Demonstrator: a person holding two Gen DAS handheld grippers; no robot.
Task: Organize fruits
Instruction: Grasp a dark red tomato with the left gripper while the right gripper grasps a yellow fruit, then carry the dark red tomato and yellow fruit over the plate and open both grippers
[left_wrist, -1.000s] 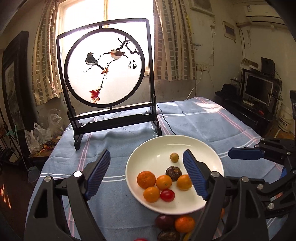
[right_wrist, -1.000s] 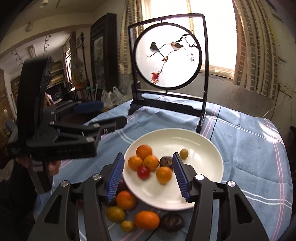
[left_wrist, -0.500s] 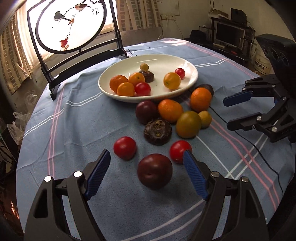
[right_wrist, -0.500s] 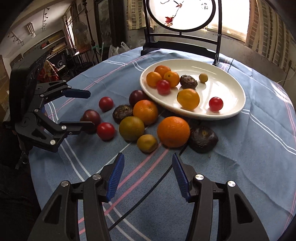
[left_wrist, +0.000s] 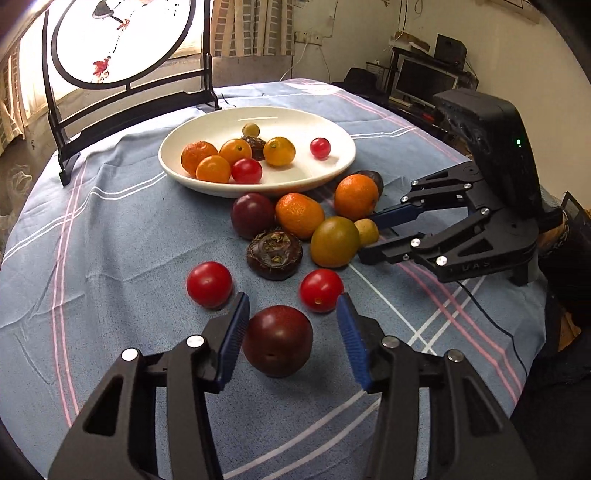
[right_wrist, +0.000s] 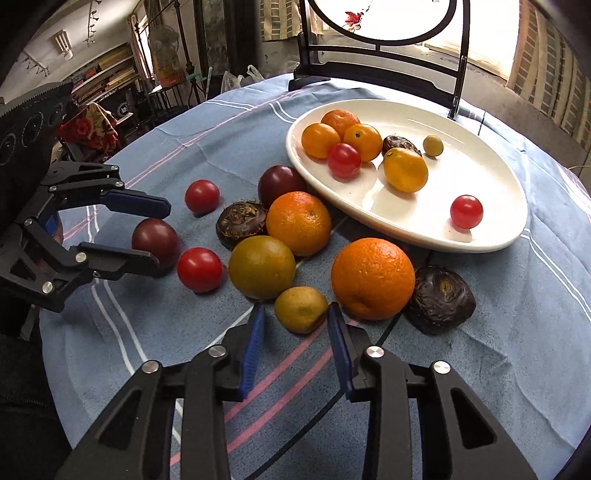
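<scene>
- Wide white ceramic plate (left_wrist: 258, 184), beyond both your claws: eight small fruits in.
- Blue striped tablecloth (left_wrist: 110, 240): about ten fruits left.
- Dark purple round plum (left_wrist: 277, 340): between your left gripper (left_wrist: 291, 336), jaws closing, one pad touching.
- Small yellow-green fruit (right_wrist: 301, 309): pinched by your right gripper (right_wrist: 295, 332).

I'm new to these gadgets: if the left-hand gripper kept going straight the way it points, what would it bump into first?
Most likely the dark purple plum, which already sits between the closing fingers of the left gripper. Beyond it lies a red tomato, though depth is hard to judge.
</scene>
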